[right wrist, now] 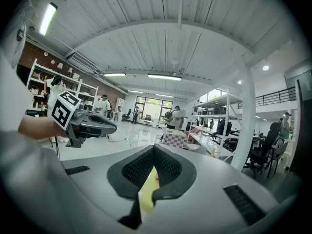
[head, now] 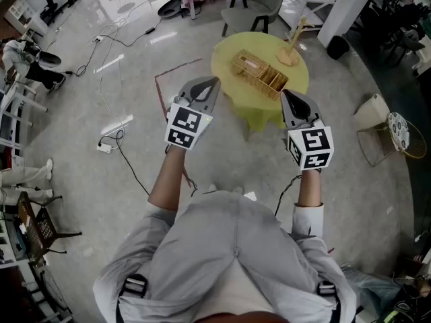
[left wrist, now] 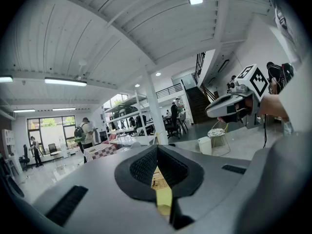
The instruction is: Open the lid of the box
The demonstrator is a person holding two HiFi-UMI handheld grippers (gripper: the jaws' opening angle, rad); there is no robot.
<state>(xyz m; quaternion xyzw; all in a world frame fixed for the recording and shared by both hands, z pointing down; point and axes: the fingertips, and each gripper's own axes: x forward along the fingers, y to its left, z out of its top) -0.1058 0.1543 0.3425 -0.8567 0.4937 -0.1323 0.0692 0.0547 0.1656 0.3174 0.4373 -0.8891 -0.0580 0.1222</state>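
A light wooden box (head: 259, 73) lies on a round yellow-green table (head: 229, 62), ahead of both grippers in the head view. My left gripper (head: 214, 81) is held in the air to the table's left, short of the box, with its jaws shut on nothing. My right gripper (head: 285, 93) hangs at the table's near right edge, also shut and empty. In the left gripper view the pads (left wrist: 141, 167) meet at the tip, and a strip of the table (left wrist: 163, 197) shows below. In the right gripper view the pads (right wrist: 165, 167) likewise meet over a strip of the table (right wrist: 146, 195).
A wooden stand (head: 291, 50) rises at the table's far right. A grey chair (head: 254, 9) sits behind the table. A white bin (head: 372, 110) and a wire side table (head: 399, 132) stand to the right. A power strip (head: 104, 147) with cables lies on the floor at left.
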